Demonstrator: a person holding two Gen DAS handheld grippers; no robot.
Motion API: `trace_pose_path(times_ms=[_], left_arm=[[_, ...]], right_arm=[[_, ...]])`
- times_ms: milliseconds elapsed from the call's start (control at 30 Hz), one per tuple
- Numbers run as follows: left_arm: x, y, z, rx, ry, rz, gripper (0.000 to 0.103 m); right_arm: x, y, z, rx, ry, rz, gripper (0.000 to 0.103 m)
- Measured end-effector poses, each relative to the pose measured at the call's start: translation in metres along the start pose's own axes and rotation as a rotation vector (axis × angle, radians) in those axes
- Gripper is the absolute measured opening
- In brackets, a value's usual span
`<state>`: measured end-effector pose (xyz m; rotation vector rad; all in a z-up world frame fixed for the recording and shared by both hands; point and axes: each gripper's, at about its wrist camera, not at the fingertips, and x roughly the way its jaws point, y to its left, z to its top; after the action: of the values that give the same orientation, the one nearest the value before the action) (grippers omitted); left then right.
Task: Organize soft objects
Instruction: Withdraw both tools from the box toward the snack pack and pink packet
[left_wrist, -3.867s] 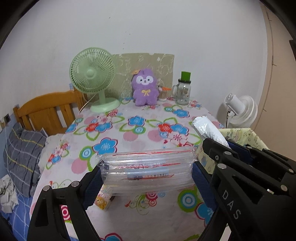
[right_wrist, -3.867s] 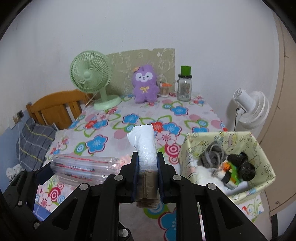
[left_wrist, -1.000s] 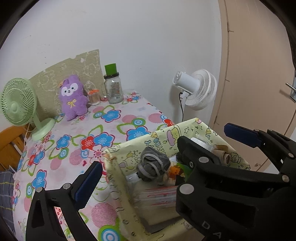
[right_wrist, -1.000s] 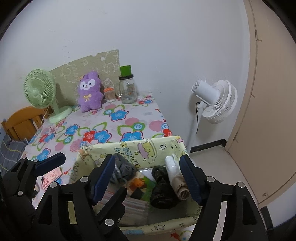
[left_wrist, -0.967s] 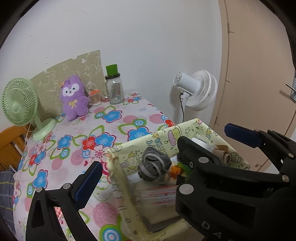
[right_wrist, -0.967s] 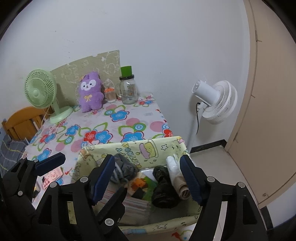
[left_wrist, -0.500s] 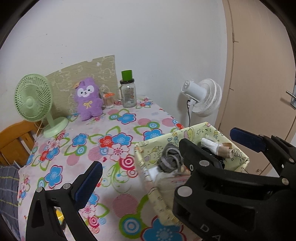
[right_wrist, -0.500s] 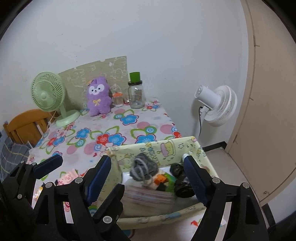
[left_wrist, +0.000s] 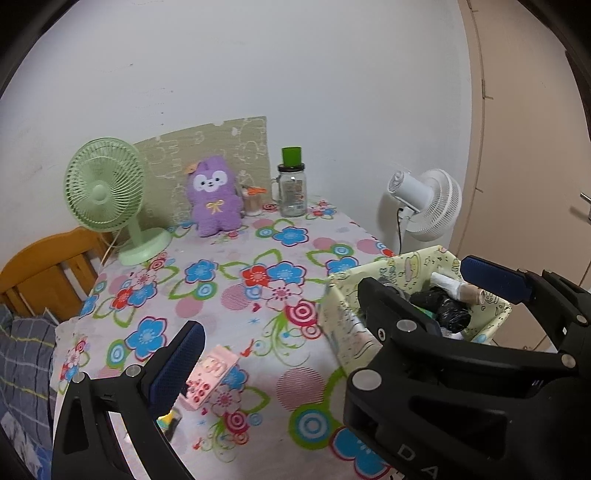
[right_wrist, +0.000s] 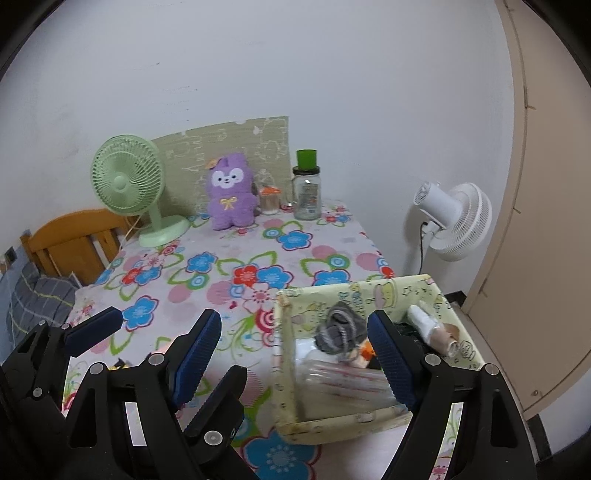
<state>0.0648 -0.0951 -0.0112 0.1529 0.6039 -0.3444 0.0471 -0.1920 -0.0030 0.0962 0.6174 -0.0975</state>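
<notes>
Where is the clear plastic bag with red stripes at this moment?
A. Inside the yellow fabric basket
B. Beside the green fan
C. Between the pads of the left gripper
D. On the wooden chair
A: the clear plastic bag lies inside the yellow fabric basket, under the grey sock bundle.

The clear plastic pack (right_wrist: 343, 380) and the white roll (right_wrist: 424, 323) now lie in the yellow fabric bin (right_wrist: 354, 424). The left tool (left_wrist: 328, 325) and right tool (right_wrist: 295, 350) are both empty with jaws spread, drawn back from the bin toward the table's (right_wrist: 229, 266) left.
</notes>
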Motion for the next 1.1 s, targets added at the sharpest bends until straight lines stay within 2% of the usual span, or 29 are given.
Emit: trace_pose_path(times_ms=[467,1100], left_arm=[[-0.017,0.038,-0.020,-0.039,-0.012,0.060,0.103],[-0.001,0.095,-0.047,-0.099,0.028,0.103,0.103]], right_arm=[[-0.003,0.045,-0.010,-0.041,0.006,0.061,0.085],[0.030,0.100,-0.026,-0.061,0.028,0.136,0.085]])
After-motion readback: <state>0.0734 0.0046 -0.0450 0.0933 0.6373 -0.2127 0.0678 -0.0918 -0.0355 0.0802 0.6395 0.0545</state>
